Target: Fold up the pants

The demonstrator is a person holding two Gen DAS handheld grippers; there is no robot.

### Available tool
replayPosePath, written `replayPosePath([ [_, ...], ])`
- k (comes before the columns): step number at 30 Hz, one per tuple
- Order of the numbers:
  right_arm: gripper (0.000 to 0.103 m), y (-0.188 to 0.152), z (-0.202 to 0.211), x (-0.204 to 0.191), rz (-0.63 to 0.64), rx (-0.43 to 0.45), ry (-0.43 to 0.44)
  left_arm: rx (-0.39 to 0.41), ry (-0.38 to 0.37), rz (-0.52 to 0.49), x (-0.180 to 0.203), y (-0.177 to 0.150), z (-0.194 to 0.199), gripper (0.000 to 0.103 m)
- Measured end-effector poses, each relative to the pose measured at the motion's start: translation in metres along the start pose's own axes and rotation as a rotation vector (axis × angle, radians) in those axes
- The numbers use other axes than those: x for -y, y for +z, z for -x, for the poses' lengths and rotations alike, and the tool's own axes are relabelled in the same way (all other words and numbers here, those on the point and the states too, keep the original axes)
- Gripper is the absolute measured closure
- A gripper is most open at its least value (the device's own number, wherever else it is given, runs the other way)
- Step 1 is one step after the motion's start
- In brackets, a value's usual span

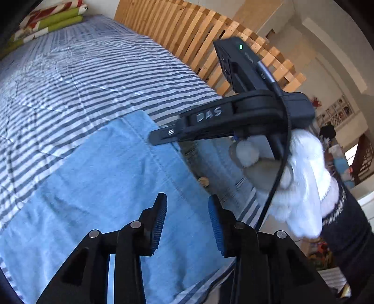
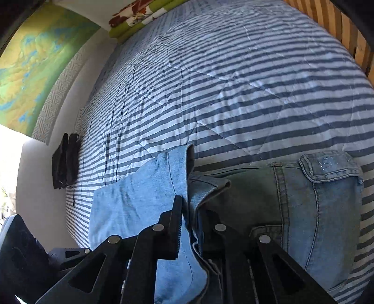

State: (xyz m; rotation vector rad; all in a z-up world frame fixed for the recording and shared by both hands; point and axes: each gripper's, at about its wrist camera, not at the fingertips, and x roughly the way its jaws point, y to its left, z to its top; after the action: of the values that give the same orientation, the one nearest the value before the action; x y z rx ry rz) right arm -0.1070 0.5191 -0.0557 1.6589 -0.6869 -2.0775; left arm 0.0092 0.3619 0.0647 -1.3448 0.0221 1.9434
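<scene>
The pants (image 1: 98, 187) are light blue jeans. They lie on a bed with a blue and white striped cover (image 1: 81, 77), near the edge of the bed.

The left gripper (image 1: 188, 222) hangs just over the pants. Its two blue pads are apart, and nothing is between them.

The right gripper (image 2: 187, 224) has a fold of the jeans between its fingers. One leg end (image 2: 173, 168) is flipped up beside it. The cloth hides the other finger, so it looks like a grip, but it is hard to be sure. From the left camera, the tip of the right gripper sits on the pants by the seam. A hand in a white glove (image 1: 301, 182) holds it, and a black cable hangs down in front of the glove.

At the far end of the bed there are folded green and red blankets (image 1: 49, 18). Wooden slats (image 1: 198, 37) stand along one side. A small dark thing (image 2: 65, 161) lies at the bed's other side, next to the white wall. A green and yellow picture (image 2: 35, 65) hangs there.
</scene>
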Motion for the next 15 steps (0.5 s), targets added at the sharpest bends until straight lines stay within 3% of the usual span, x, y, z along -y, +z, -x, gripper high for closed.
replayPosePath([
  [3, 0.08, -0.01, 0.018, 0.022, -0.05, 0.062, 0.055, 0.024, 0.088, -0.027, -0.03, -0.022, 0.027, 0.06],
  [5, 0.076, -0.024, 0.038, 0.037, -0.064, 0.107, 0.095, 0.015, 0.192, -0.03, -0.045, -0.05, 0.038, 0.06],
  [8, 0.069, -0.051, 0.051, 0.046, -0.013, 0.129, 0.086, -0.012, 0.229, 0.004, -0.069, -0.084, 0.051, 0.06],
  [11, 0.066, -0.085, 0.046, 0.051, 0.011, 0.085, 0.128, -0.031, 0.244, 0.054, -0.08, -0.118, 0.063, 0.06],
  [15, 0.062, -0.115, 0.033, 0.044, 0.079, 0.061, 0.094, -0.04, 0.249, 0.095, -0.099, -0.143, 0.068, 0.06],
])
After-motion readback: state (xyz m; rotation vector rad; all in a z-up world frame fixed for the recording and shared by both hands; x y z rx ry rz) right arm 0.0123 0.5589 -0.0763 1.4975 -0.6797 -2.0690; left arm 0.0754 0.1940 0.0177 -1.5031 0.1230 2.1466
